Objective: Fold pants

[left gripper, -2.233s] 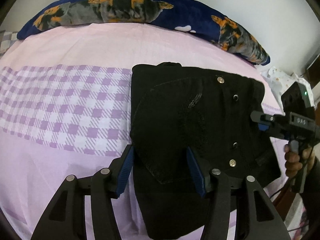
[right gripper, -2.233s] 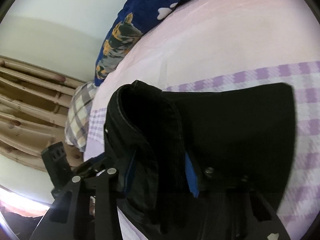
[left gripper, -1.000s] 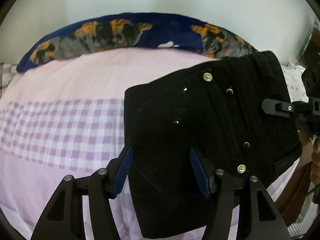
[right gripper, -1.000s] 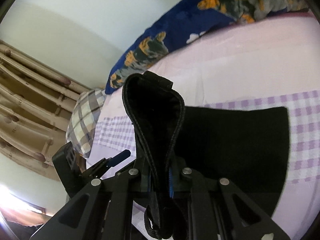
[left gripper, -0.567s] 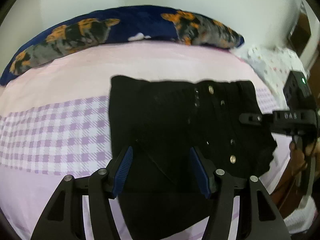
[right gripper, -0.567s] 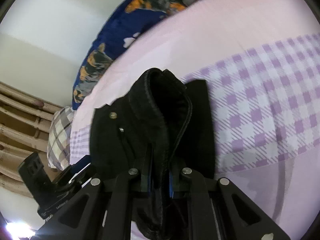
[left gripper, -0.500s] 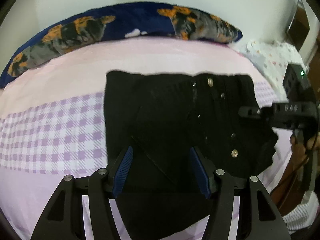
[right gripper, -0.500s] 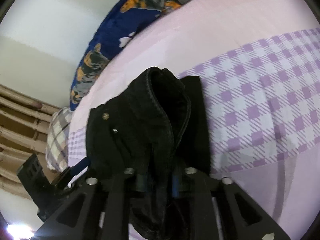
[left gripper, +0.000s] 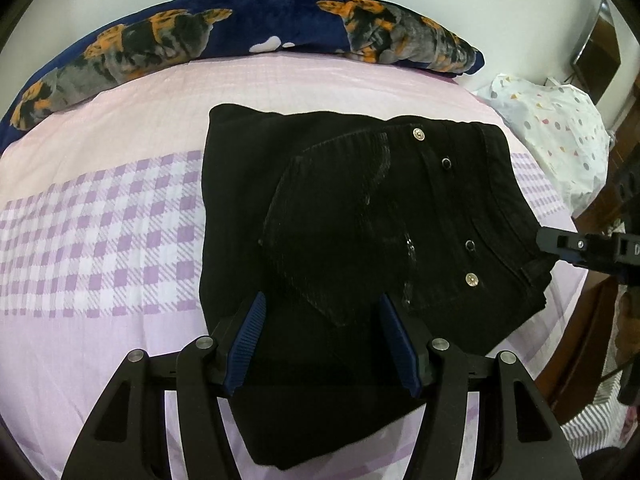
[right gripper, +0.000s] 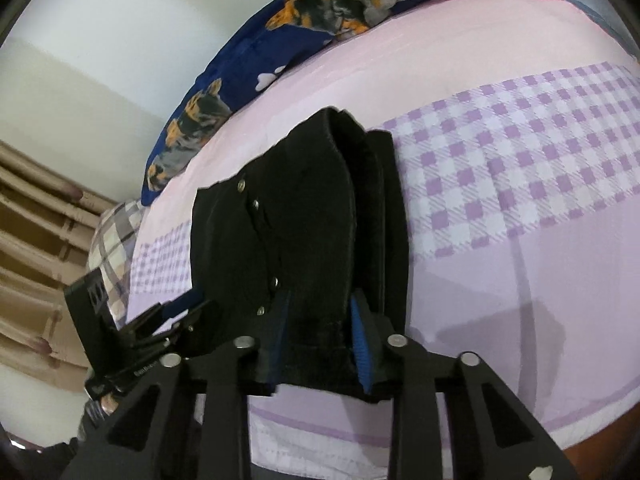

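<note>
Because the bed (left gripper: 120,344) under its pink-and-lilac checked sheet is soft and gives way, the black pants (left gripper: 352,216) sink a little where they lie in a folded stack near its front edge, well apart from the long blue pillow (left gripper: 248,28) at the wall. The fabric looks like thick denim, so I judge it fairly heavy, floppy yet springy at a crease, and not slippery or fragile. The best hold is probably the stiff waistband or a stitched seam, not the loose middle. The left gripper (left gripper: 320,340) hangs spread wide over the near part of the stack, pinching nothing. The right gripper (right gripper: 320,340) has parted jaws straddling the humped waistband end, its blue pads (right gripper: 362,354) beside the cloth without squeezing it.
</note>
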`<state>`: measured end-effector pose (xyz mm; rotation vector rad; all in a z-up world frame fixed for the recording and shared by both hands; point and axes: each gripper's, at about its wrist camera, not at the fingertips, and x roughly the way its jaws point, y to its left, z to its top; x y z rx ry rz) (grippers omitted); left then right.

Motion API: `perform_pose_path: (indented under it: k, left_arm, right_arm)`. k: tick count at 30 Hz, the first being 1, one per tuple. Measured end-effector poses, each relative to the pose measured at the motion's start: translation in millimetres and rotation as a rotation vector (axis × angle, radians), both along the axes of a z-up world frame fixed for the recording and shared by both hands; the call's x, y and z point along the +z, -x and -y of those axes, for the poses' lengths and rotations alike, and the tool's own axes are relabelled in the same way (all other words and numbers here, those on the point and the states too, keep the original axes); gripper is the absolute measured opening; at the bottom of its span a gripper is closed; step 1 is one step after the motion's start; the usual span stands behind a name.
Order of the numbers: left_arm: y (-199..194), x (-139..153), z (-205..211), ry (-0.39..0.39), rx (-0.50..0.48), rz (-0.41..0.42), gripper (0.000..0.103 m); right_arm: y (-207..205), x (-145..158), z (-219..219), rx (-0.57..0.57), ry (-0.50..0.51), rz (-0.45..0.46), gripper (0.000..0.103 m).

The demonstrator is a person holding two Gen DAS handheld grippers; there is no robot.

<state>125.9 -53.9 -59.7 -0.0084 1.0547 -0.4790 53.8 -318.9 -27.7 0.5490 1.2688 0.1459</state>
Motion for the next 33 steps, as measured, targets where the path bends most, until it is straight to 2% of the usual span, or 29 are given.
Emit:
perform_pose_path:
  k: [3, 10, 13, 16, 21, 25, 27, 33]
  left_arm:
    - [3.1, 0.8, -1.7, 0.000, 0.001, -0.003, 0.060]
    - [13.6, 7.1, -7.6, 0.002, 0.000, -0.007, 0.060]
    - [18.4, 7.6, -6.4, -0.017, -0.013, -0.013, 0.060]
    - [24.7, 4.3, -0.3, -0.074, -0.040, -0.014, 0.060]
    - [28.2, 3.8, 3.6, -0.099, -0.037, -0.005, 0.060]
    - [28.6, 4.1, 5.7, -0.109, -0.031, 0.001, 0.060]
    - [29.5, 4.3, 6.2, -0.112, -0.028, 0.003, 0.060]
    - [31.0, 4.8, 7.6, -0.119, -0.022, 0.004, 0.060]
  right_arm:
    - [-0.5, 1.0, -4.9, 0.002, 0.055, -0.001, 0.013]
    - [13.9, 28.3, -9.0, -0.009, 0.078, 0.070, 0.010]
    - [22.0, 14.7, -7.8, -0.007, 0.114, 0.028, 0.009]
    - [25.9, -2.4, -5.1, -0.015, 0.128, 0.000, 0.009]
    - [25.6, -5.5, -2.8, -0.019, 0.123, -0.005, 0.010]
    - [25.5, -3.2, -2.0, -0.053, 0.105, -0.012, 0.017]
    - [25.8, 1.4, -1.6, -0.066, 0.116, -0.009, 0.029]
    - [8.9, 35.8, -8.8, -0.047, 0.210, 0.114, 0.029]
